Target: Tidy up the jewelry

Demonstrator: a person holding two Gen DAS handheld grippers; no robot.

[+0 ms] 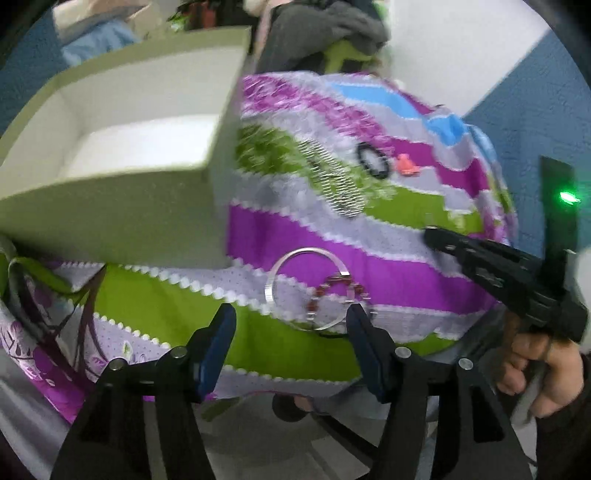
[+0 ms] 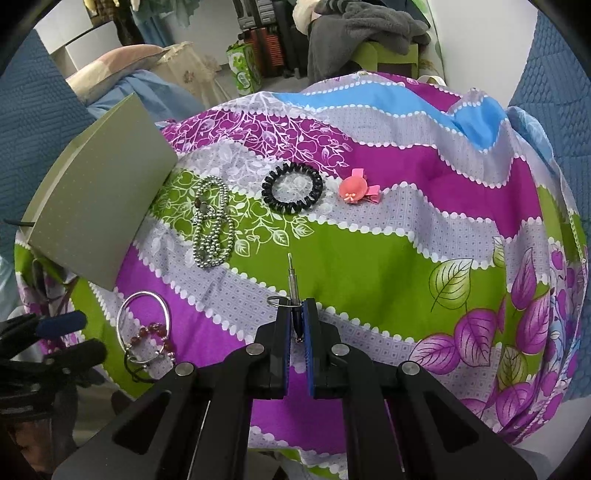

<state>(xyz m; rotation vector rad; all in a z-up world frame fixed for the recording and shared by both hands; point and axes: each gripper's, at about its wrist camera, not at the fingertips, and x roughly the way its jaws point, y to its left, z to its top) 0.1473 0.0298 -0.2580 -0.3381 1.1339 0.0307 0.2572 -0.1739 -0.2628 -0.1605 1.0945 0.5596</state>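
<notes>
My left gripper (image 1: 291, 314) is open just in front of a silver bangle (image 1: 273, 277) and a red bead bracelet (image 1: 325, 291) lying on the patterned cloth. They also show in the right wrist view as the bangle (image 2: 122, 314) and bracelet (image 2: 155, 330). My right gripper (image 2: 295, 306) is shut on a small metal tool with a key ring (image 2: 290, 277), held above the cloth. A silver bead necklace (image 2: 212, 225), a black spiral hair tie (image 2: 292, 192) and a pink hair clip (image 2: 356, 190) lie further back. An open grey-green box (image 1: 122, 199) stands at the left.
The striped purple, green and grey cloth (image 2: 369, 258) covers a rounded table. The box lid side (image 2: 99, 206) faces the right wrist view. Grey clothing (image 2: 362, 29) and bags are piled behind. Blue padded walls (image 2: 554, 92) stand at both sides.
</notes>
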